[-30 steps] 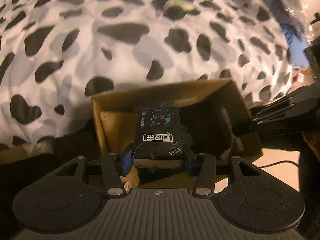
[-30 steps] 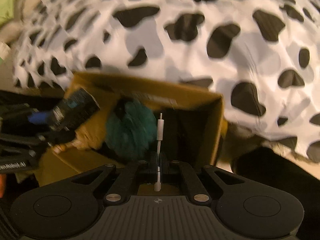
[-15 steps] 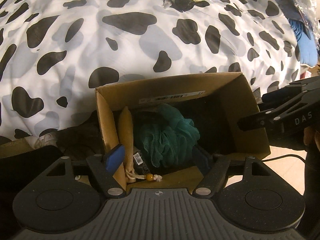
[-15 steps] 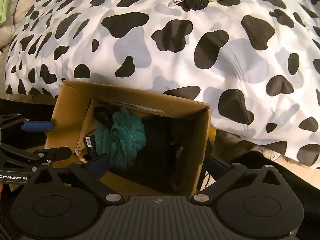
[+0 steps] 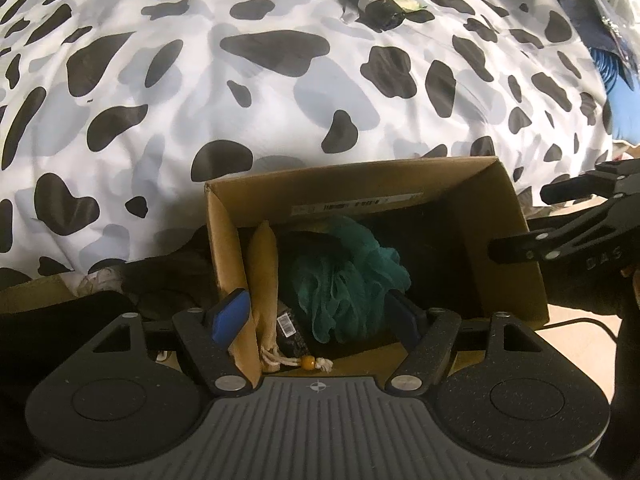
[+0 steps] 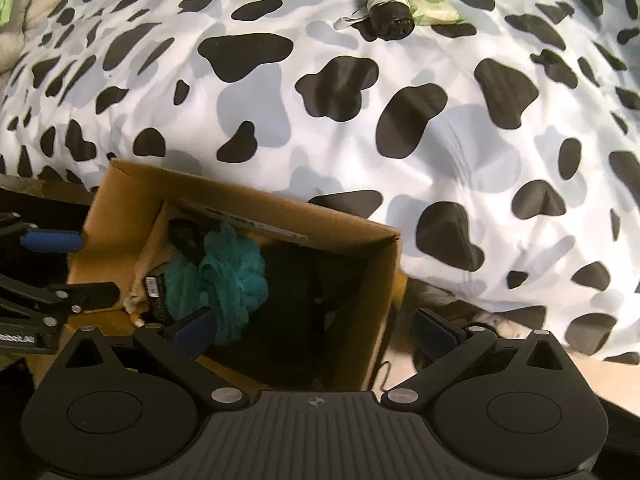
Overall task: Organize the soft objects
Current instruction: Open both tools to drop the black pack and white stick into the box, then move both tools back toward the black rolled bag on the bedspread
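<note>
Cow-print bedspread (image 5: 240, 92) behind cardboard box (image 5: 500, 240); left gripper (image 5: 320, 316) & right gripper (image 6: 316, 330) open, empty.

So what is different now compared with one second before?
The left gripper let go its black packet, now lying in the cardboard box beside the teal bath pouf. The right gripper released its white stick and opened. The box stayed put.

Matt brown cardboard box (image 5: 500, 216), frilly teal mesh sponge (image 5: 352, 276), soft cow-print cloth bedcover (image 5: 240, 100).
</note>
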